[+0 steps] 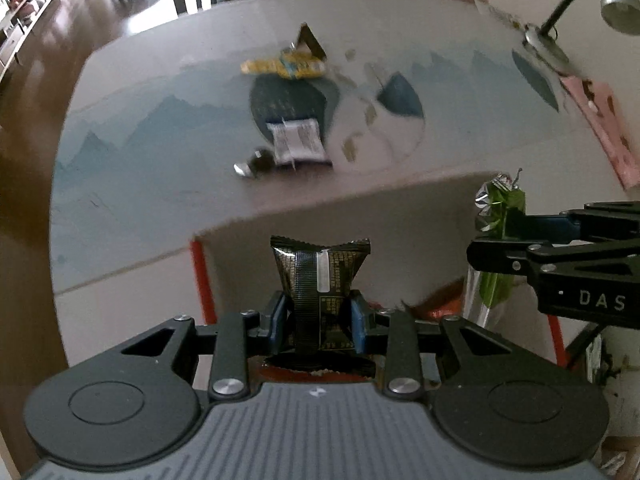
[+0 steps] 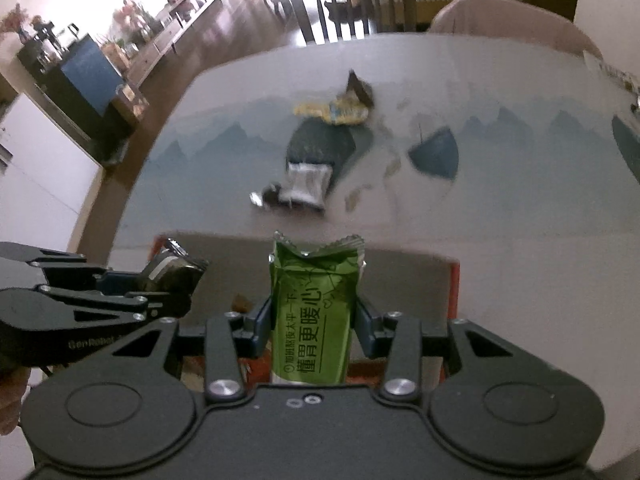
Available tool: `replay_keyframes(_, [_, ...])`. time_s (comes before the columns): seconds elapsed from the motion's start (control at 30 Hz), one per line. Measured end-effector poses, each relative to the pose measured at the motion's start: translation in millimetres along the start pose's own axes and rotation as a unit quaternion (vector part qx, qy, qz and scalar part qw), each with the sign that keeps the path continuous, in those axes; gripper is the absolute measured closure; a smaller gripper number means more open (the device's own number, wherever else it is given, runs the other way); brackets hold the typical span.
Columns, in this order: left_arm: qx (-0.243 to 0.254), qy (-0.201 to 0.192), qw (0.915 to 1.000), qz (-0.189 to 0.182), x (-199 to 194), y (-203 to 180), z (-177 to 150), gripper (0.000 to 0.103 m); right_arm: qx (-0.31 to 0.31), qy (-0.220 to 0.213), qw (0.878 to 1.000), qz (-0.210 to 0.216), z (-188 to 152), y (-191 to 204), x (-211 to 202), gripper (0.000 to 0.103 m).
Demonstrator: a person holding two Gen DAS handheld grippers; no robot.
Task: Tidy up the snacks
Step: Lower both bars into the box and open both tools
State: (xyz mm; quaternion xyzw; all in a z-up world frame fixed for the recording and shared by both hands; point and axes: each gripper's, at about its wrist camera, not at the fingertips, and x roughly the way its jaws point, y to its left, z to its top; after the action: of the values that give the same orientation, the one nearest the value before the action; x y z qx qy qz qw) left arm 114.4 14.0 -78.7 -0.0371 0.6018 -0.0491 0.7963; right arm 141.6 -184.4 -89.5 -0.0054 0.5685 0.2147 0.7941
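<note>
My left gripper (image 1: pixel 319 314) is shut on a black snack packet (image 1: pixel 320 276) with gold print, held upright over an open box with red edges (image 1: pixel 198 276). My right gripper (image 2: pixel 314 322) is shut on a green snack packet (image 2: pixel 314 312), also upright over the box (image 2: pixel 454 292). Each gripper shows in the other's view: the right one with the green packet (image 1: pixel 502 216), the left one with the black packet (image 2: pixel 172 274). On the table beyond lie a yellow packet (image 1: pixel 286 65), a white packet (image 1: pixel 298 142) and a small dark packet (image 1: pixel 256 162).
The table (image 1: pixel 132 184) has a blue mountain-pattern cover. A desk lamp (image 1: pixel 612 0) stands at the far right, with a pink packet (image 1: pixel 604 120) near it. Chairs (image 2: pixel 348 8) stand behind the table. A dark triangular packet (image 1: pixel 310 40) sits behind the yellow one.
</note>
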Motion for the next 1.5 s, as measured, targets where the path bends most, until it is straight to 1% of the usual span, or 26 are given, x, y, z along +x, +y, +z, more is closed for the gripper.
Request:
replay_keyframes(0.17, [0.012,0.019,0.9997,-0.011,18.9,-7.4,-16.1,0.071,0.010,0.035,0.999,0.003,-23.8,-3.7,12.5,0.061])
replay_keyframes(0.37, [0.032,0.043,0.9984,-0.014,41.6,-16.9,-28.7,0.071,0.017,0.059,0.998,0.002,-43.7,-2.2,27.2,0.061])
replay_keyframes(0.47, [0.034,0.051,0.9981,-0.011,53.2,-20.0,-32.9,0.071,0.019,0.066,0.998,0.001,-50.4,-0.5,32.3,0.062])
replay_keyframes(0.57, [0.033,0.060,0.9976,-0.008,62.3,-19.7,-37.6,0.071,0.012,0.071,0.997,-0.011,-55.2,2.3,37.2,0.062])
replay_keyframes(0.67, [0.034,0.060,0.9976,-0.003,65.4,-20.2,-38.3,0.071,0.005,0.081,0.997,-0.019,-59.0,4.9,42.6,0.062])
replay_keyframes(0.83, [0.033,0.065,0.9973,0.001,68.6,-20.3,-36.2,0.071,0.008,0.090,0.996,-0.017,-60.4,5.1,46.9,0.061])
replay_keyframes(1.1, [0.025,0.062,0.9977,-0.004,68.3,-18.4,-35.3,0.070,0.023,0.092,0.995,-0.014,-58.3,2.9,47.2,0.061])
replay_keyframes(1.23, [0.020,0.060,0.9979,-0.019,64.2,-15.8,-35.3,0.066,0.031,0.089,0.995,-0.009,-59.1,0.8,44.7,0.060])
replay_keyframes(1.27, [0.021,0.057,0.9980,-0.018,63.0,-15.7,-35.4,0.066,0.032,0.088,0.996,-0.008,-59.3,0.7,43.6,0.060])
replay_keyframes(1.33, [0.021,0.052,0.9983,-0.017,59.4,-15.8,-36.3,0.061,0.033,0.082,0.996,-0.002,-59.5,-0.1,39.6,0.060])
replay_keyframes(1.5, [0.025,0.034,0.9989,-0.019,46.2,-16.0,-36.2,0.058,0.034,0.061,0.998,0.007,-59.2,-1.3,25.2,0.058])
